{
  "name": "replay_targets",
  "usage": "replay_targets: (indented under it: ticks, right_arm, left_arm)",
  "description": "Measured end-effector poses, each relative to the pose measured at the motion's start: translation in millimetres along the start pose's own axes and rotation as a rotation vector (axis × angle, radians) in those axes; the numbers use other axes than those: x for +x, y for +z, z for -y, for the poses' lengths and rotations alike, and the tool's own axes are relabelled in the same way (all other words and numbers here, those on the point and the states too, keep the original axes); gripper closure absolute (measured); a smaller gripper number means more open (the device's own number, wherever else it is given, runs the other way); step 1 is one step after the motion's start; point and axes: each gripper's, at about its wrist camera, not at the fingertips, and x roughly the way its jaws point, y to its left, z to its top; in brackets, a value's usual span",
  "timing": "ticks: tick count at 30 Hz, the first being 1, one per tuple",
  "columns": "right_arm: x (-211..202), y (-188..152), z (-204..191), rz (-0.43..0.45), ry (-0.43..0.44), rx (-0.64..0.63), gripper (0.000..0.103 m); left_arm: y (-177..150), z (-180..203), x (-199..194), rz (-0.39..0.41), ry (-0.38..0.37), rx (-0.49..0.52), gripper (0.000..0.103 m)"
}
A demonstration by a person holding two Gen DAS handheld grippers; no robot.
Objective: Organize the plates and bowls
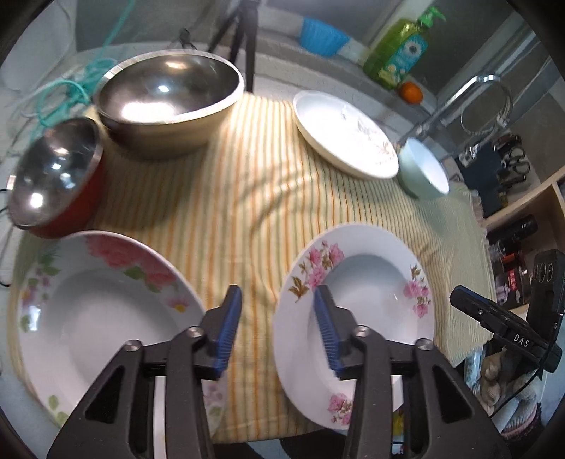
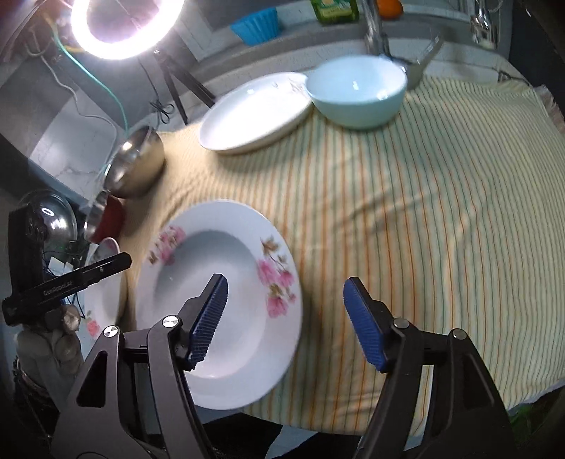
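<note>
Two flowered deep plates lie at the front of the striped cloth: a large one (image 1: 99, 317) at left and a smaller one (image 1: 370, 310), also in the right wrist view (image 2: 226, 293). A plain white plate (image 1: 346, 134) (image 2: 254, 113) and a pale green bowl (image 1: 423, 169) (image 2: 356, 91) lie at the back right. A large steel bowl (image 1: 169, 99) and a red-sided steel bowl (image 1: 53, 173) stand at back left. My left gripper (image 1: 279, 300) is open and empty above the gap between the flowered plates. My right gripper (image 2: 286, 289) is open and empty over the smaller flowered plate's right rim.
A faucet (image 1: 469, 91), a green soap bottle (image 1: 399, 53), an orange (image 1: 410, 92) and a blue cup (image 1: 323, 35) stand behind the cloth. A ring light (image 2: 123, 24) on a tripod shines at back left. Shelves (image 1: 522, 212) are at right.
</note>
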Motion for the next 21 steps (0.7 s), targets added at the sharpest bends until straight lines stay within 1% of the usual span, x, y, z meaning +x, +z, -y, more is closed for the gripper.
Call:
replay_targets:
  ticks: [1, 3, 6, 13, 21]
  right_arm:
    - [-3, 3, -6, 0.012, -0.001, -0.021, 0.032]
    - [-5, 6, -19, 0.030, 0.003, -0.067, 0.032]
    - [-3, 10, -42, 0.029, 0.034, -0.132, 0.032]
    - [18, 16, -93, -0.015, 0.112, -0.252, 0.032]
    - [48, 14, -147, -0.066, 0.159, -0.388, 0.032]
  left_arm:
    - [-2, -5, -12, 0.032, 0.007, -0.015, 0.058]
    - [-5, -14, -26, 0.068, 0.025, -0.039, 0.058]
    - [-18, -38, -51, 0.127, 0.066, -0.107, 0.058]
    - [-45, -89, -84, 0.181, 0.147, -0.253, 0.058]
    - [-77, -124, -102, 0.211, 0.211, -0.377, 0.058]
